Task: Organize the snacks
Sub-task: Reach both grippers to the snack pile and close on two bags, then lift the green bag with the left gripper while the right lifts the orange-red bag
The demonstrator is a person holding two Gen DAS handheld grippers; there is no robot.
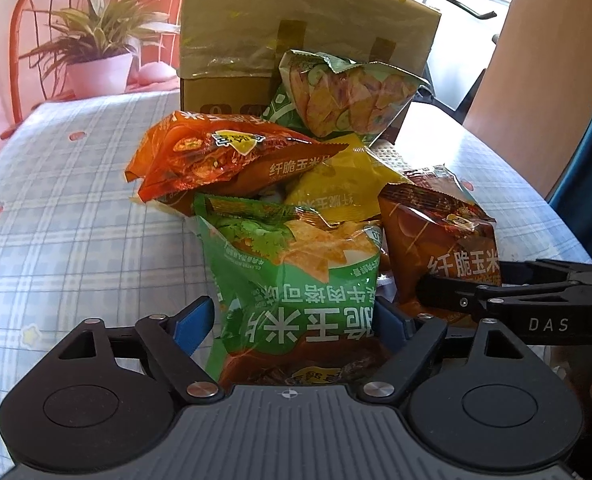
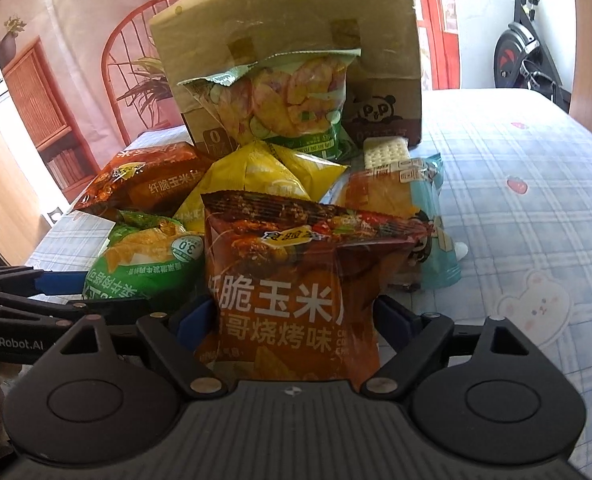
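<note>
A pile of snack bags lies on the checked tablecloth in front of a cardboard box (image 1: 303, 28). My left gripper (image 1: 296, 320) is shut on a green chip bag (image 1: 296, 264), its blue pads pressing both sides. My right gripper (image 2: 296, 320) is shut on a brown-orange barbecue chip bag (image 2: 292, 280), which also shows in the left wrist view (image 1: 443, 240). Behind lie an orange bag (image 1: 224, 156), a yellow bag (image 1: 335, 188) and a green bag of potato chips (image 1: 343, 96) leaning on the box. A cracker pack (image 2: 387, 152) and a light blue pack (image 2: 431, 216) lie on the right.
A potted plant (image 1: 96, 52) and a red chair (image 1: 28, 20) stand at the far left of the table (image 1: 56, 220). An exercise bike (image 2: 523, 48) stands beyond the table's far right. The cardboard box (image 2: 288, 40) backs the pile.
</note>
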